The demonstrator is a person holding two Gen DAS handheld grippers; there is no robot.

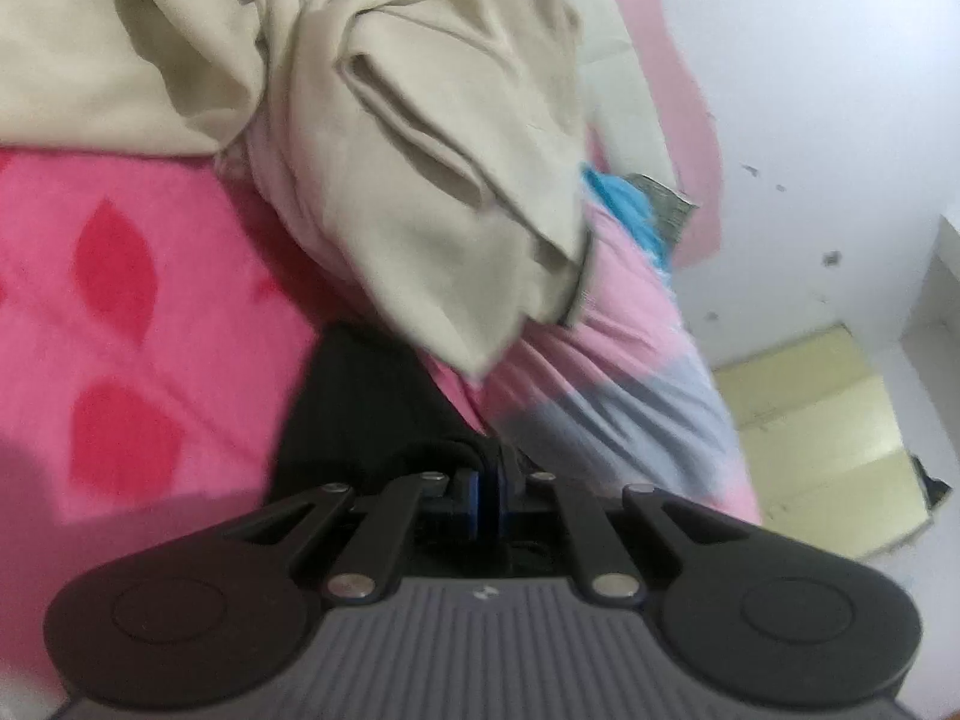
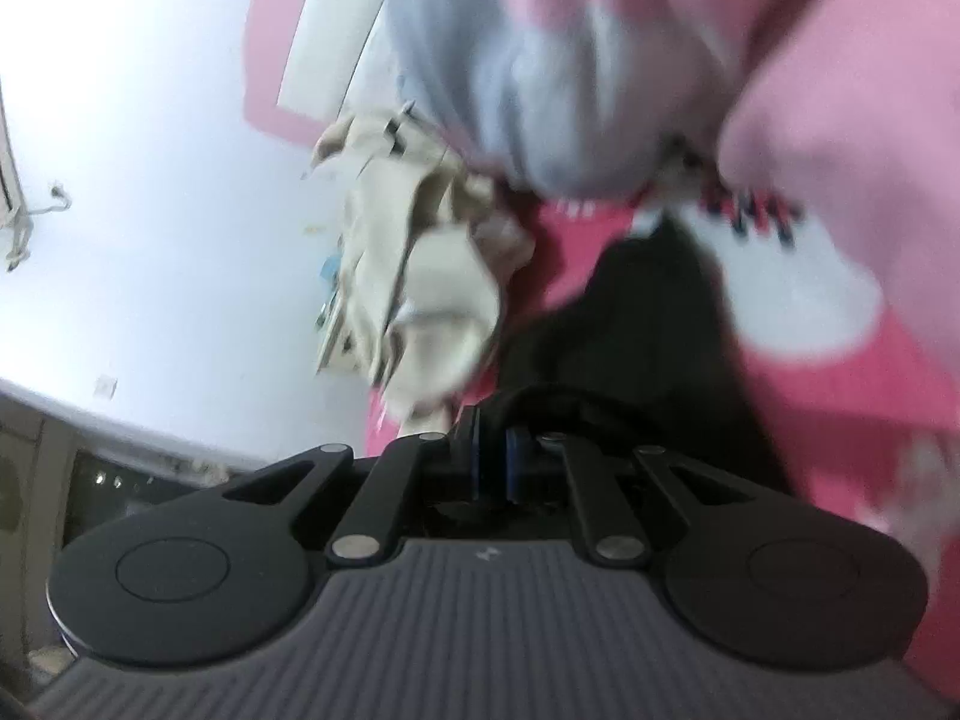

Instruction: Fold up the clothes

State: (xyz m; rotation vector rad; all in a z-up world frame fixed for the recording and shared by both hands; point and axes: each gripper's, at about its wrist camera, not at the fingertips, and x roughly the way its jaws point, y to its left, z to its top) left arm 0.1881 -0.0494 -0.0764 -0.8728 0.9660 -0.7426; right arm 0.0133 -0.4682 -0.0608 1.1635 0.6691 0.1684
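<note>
A black garment (image 1: 360, 408) lies on the pink blanket (image 1: 120, 300), and my left gripper (image 1: 487, 480) is shut on its near edge. In the right wrist view the same black garment (image 2: 630, 330) runs away from my right gripper (image 2: 493, 459), which is also shut on its edge. A crumpled beige garment (image 1: 420, 150) is heaped just beyond the black one, and it shows to the left in the right wrist view (image 2: 420, 276). A pink and grey garment (image 1: 600, 390) lies to the right of the beige one, and it fills the top of the right wrist view (image 2: 540, 60). Both views are blurred.
The pink blanket (image 2: 900, 372) covers a bed that stands against a white wall (image 1: 810, 90). A blue item (image 1: 624, 198) sits behind the clothes. Yellowish floor (image 1: 810, 438) shows at the right, past the bed's edge. A dark cabinet (image 2: 90, 480) stands low at the left.
</note>
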